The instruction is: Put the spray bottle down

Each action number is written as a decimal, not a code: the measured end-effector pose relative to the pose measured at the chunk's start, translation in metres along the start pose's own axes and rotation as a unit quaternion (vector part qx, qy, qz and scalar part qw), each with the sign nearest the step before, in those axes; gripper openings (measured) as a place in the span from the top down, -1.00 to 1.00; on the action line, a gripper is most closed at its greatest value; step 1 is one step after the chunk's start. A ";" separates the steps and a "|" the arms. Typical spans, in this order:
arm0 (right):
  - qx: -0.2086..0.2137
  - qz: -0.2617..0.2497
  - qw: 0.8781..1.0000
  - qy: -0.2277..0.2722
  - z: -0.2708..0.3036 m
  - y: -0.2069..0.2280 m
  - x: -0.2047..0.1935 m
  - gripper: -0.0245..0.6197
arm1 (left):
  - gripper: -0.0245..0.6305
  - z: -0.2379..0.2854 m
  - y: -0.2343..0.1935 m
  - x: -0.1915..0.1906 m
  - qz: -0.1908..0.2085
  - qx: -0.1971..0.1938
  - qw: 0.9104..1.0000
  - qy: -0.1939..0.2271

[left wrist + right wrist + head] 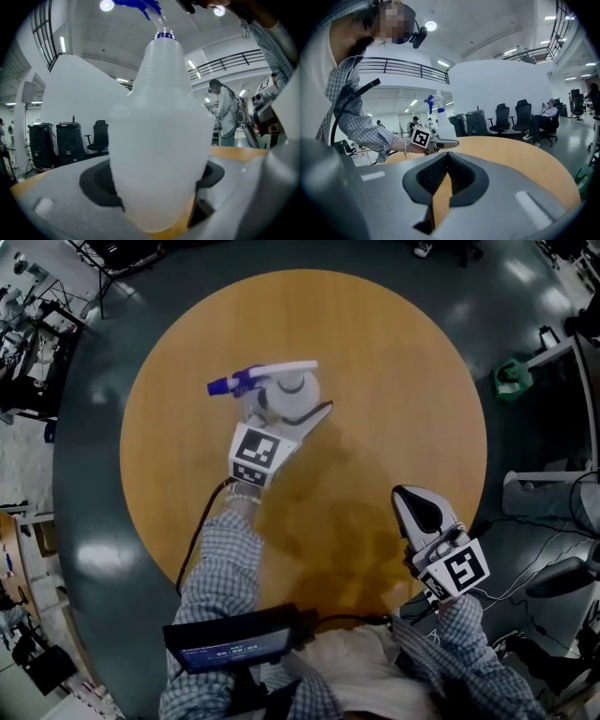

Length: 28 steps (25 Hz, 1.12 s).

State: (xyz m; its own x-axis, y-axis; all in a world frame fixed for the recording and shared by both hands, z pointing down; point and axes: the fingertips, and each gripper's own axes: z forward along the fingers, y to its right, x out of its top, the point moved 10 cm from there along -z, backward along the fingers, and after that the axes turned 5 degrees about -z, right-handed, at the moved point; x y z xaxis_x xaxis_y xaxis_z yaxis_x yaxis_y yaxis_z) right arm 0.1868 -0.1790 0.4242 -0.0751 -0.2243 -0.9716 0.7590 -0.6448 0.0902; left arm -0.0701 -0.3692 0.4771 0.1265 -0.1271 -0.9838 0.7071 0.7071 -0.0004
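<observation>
A translucent white spray bottle [286, 390] with a blue nozzle pointing left stands upright over the round wooden table [394, 362], left of centre. My left gripper [281, 407] is shut on its lower body. In the left gripper view the bottle [159, 140] fills the space between the jaws; whether its base touches the wood I cannot tell. My right gripper [405, 498] hovers near the table's front right, shut and holding nothing. In the right gripper view its jaws [447, 157] meet, and the bottle [436, 110] shows beyond them with the left gripper [440, 144].
Dark floor rings the table. A green object [511, 376] lies on the floor at the right, with cables and equipment [553, 577] nearby. A dark screen device [234, 643] hangs at my chest. Office chairs [524, 115] and a seated person stand beyond the table.
</observation>
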 end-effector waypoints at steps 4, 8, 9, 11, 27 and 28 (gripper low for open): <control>-0.005 0.002 1.000 0.001 0.000 0.018 -0.005 0.91 | -0.39 0.028 -0.006 -0.009 -0.011 0.002 1.000 -0.003; -0.016 0.009 1.000 -0.003 0.000 0.033 -0.008 0.91 | -0.39 0.047 -0.010 -0.018 -0.030 0.005 0.999 -0.016; -0.018 0.011 1.000 -0.004 0.000 0.037 -0.010 0.91 | -0.39 0.050 -0.010 -0.020 -0.033 0.006 0.999 -0.020; -0.018 0.012 1.000 -0.008 0.001 0.044 -0.014 0.91 | -0.39 0.054 -0.010 -0.026 -0.035 0.008 0.999 -0.025; -0.026 0.020 0.999 -0.013 -0.003 0.035 -0.023 0.91 | -0.49 0.035 -0.017 -0.037 -0.045 0.011 0.999 -0.026; -0.028 0.021 0.999 -0.014 -0.005 0.035 -0.023 0.91 | -0.49 0.033 -0.017 -0.036 -0.045 0.008 0.999 -0.027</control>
State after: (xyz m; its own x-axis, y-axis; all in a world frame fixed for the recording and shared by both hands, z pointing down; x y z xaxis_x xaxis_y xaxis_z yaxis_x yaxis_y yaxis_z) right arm 0.2178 -0.1927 0.4487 -0.0599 -0.2702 -0.9609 0.7971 -0.5925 0.1169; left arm -0.0635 -0.3996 0.5187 0.0996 -0.2276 -0.9686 0.7276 0.6807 -0.0851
